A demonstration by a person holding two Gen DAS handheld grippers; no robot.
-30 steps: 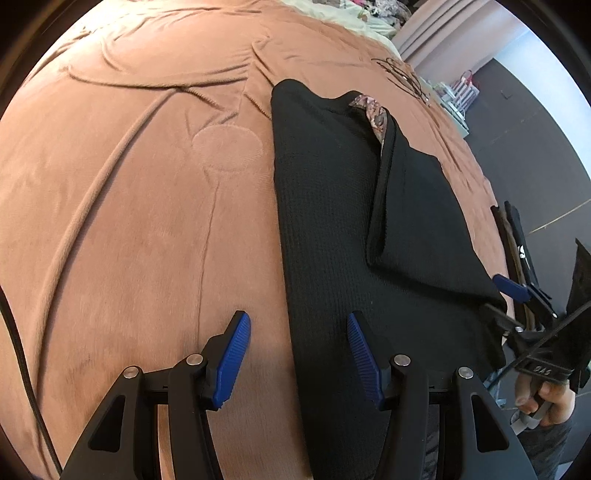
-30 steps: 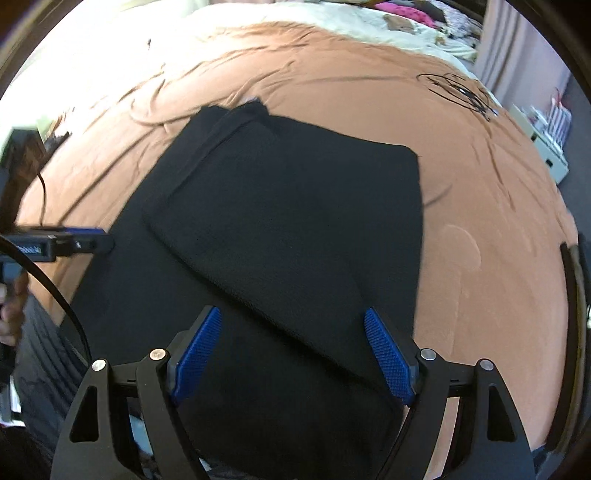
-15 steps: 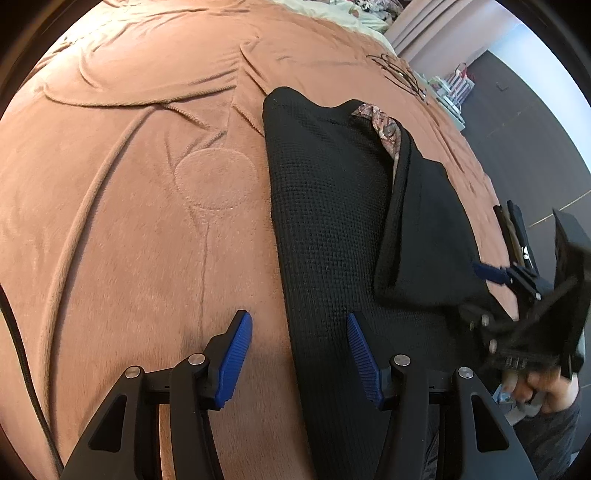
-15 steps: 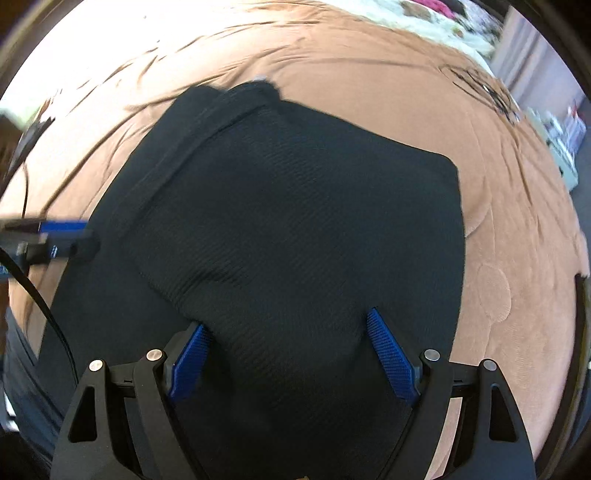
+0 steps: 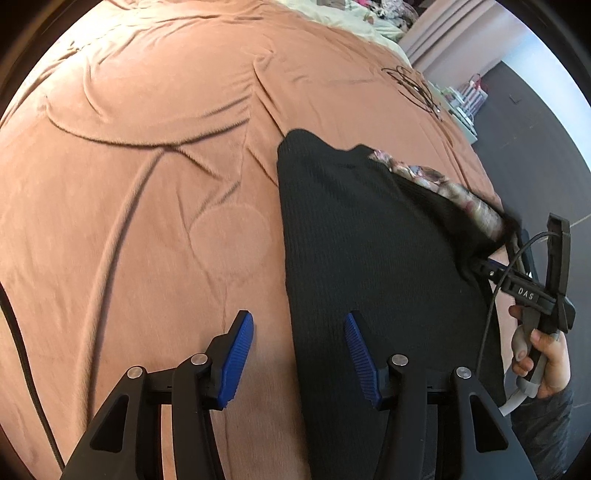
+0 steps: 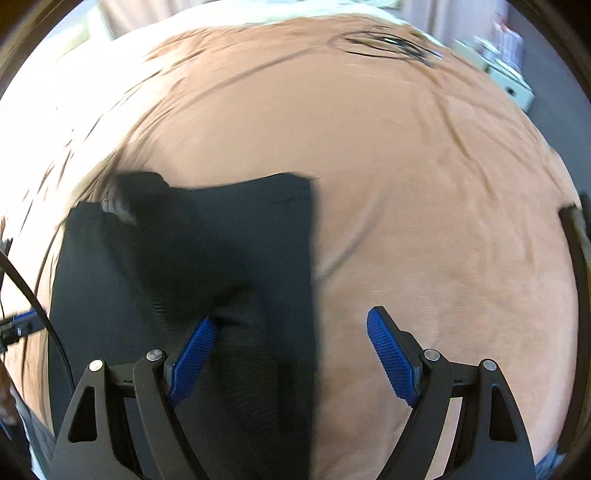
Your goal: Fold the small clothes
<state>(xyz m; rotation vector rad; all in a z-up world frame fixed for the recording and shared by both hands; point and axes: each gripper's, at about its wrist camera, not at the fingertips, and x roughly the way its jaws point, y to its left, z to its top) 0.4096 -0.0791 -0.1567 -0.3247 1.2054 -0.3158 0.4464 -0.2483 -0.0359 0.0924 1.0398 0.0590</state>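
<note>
Black knit garment [image 5: 354, 236]: folded flap now lifted, lining showing; right gripper [image 6: 291, 347] open under flap; left gripper [image 5: 299, 354] open over edge; fold being redone.

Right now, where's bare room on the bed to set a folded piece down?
Free: the wide brown bedspread beside the black garment's long edge, under the left gripper. In the right wrist view, more bare spread beyond the right gripper. Crowded: the garment itself, the tangled black cord at the far corner, and the pile at the far end.

Black waffle-knit garment [image 5: 354, 236] lies flat on brown bedspread [image 5: 140, 192] — right side lifted and bunched, patterned inner lining [image 5: 443, 188] exposed along that raised edge.
</note>
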